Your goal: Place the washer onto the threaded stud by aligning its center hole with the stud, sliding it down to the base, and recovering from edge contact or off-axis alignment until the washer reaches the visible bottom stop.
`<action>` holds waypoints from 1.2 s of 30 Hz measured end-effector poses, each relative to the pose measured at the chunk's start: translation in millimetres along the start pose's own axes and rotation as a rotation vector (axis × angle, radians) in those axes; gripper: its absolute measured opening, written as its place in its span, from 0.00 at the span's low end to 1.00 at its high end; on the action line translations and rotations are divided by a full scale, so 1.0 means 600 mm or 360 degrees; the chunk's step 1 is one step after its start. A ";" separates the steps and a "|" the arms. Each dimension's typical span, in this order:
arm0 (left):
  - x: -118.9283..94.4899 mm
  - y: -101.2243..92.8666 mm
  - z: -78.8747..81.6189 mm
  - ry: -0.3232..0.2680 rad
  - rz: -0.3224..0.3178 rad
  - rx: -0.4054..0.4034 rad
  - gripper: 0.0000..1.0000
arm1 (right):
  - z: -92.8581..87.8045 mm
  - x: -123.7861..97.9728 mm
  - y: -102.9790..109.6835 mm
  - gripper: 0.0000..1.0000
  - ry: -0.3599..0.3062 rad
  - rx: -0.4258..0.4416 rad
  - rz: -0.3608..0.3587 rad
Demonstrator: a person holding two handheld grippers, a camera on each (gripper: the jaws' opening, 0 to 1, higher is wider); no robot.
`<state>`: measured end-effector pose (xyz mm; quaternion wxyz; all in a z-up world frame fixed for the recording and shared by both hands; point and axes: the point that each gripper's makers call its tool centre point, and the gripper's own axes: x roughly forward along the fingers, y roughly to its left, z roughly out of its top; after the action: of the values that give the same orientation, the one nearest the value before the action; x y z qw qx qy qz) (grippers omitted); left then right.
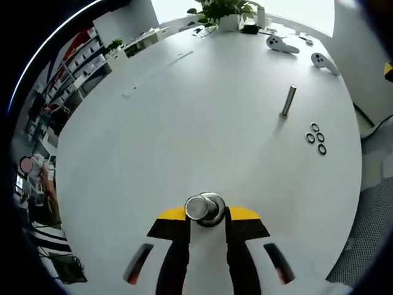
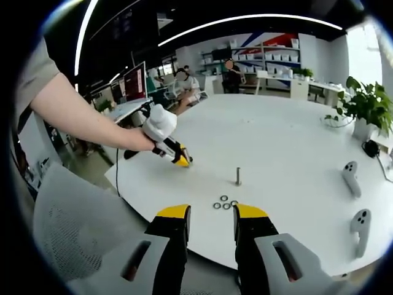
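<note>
We are looking first at the washers (image 1: pixel 316 138), three small dark rings lying flat on the white table (image 1: pixel 184 123), close together and near its edge; in the right gripper view the same washers (image 2: pixel 225 203) are sitting just beyond the tips of the right gripper (image 2: pixel 211 216). The threaded stud (image 1: pixel 287 101) is standing upright on the table, near the rings but apart from them, and nothing is threaded on the stud (image 2: pixel 237 176) yet. So we are judging this to be the very start: a washer is not yet picked up. The right gripper's jaws are standing apart with nothing between them, hovering off the table edge short of the rings. The left gripper (image 1: pixel 206 214) is clenching a short shiny metal cylinder (image 1: pixel 204 208) at its tips; we are seeing its rounded end only, so we cannot tell what this piece is. In the right gripper view the left gripper (image 2: pixel 182 161) is resting low near the table's far side, held by a person's hand (image 2: pixel 138 141). The next move, as we are reading it, is calling for the right gripper to go forward and down over one ring and pinch it by its rim; thin rings lying flat and bunched may be hard to separate. The stud's thread and its base are too small to make out. Two white controllers (image 2: pixel 355 200) and a potted plant (image 2: pixel 367 107) are sitting further out.
</note>
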<state>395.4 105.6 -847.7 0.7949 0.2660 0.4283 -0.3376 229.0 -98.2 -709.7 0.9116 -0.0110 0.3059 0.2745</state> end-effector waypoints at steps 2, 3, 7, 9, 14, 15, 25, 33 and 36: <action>0.001 0.001 -0.001 -0.0004 -0.0003 -0.0023 0.20 | 0.001 0.000 0.000 0.30 -0.0003 0.0001 0.0001; 0.000 0.001 -0.001 -0.0005 -0.0003 -0.0023 0.20 | 0.001 0.000 0.000 0.30 -0.0004 0.0002 0.0001; 0.004 -0.002 -0.010 0.0017 0.0001 -0.0006 0.21 | 0.001 0.000 0.000 0.30 -0.0003 0.0000 0.0002; 0.005 -0.002 -0.012 0.0018 -0.0002 -0.0011 0.21 | 0.000 0.000 0.000 0.30 -0.0002 0.0003 0.0002; 0.006 0.000 -0.010 -0.0013 0.0004 -0.0078 0.21 | -0.001 0.001 0.000 0.30 0.0002 0.0000 0.0001; 0.006 -0.001 -0.010 -0.0013 0.0003 -0.0087 0.21 | 0.000 0.000 0.000 0.30 0.0000 -0.0002 -0.0001; -0.010 0.008 -0.007 -0.0045 0.0004 -0.0117 0.23 | -0.001 0.001 -0.001 0.30 0.0007 -0.0003 -0.0005; -0.022 0.008 -0.001 -0.0100 0.0001 -0.0155 0.26 | -0.002 0.001 -0.003 0.30 0.0013 -0.0014 -0.0015; -0.025 0.006 0.000 -0.0129 -0.0004 -0.0133 0.27 | -0.003 0.001 -0.004 0.30 0.0016 -0.0011 -0.0018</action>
<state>392.3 112.8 -834.6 0.8215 0.2182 0.4097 -0.3311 229.8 -100.0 -711.7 0.9115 -0.0173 0.3096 0.2702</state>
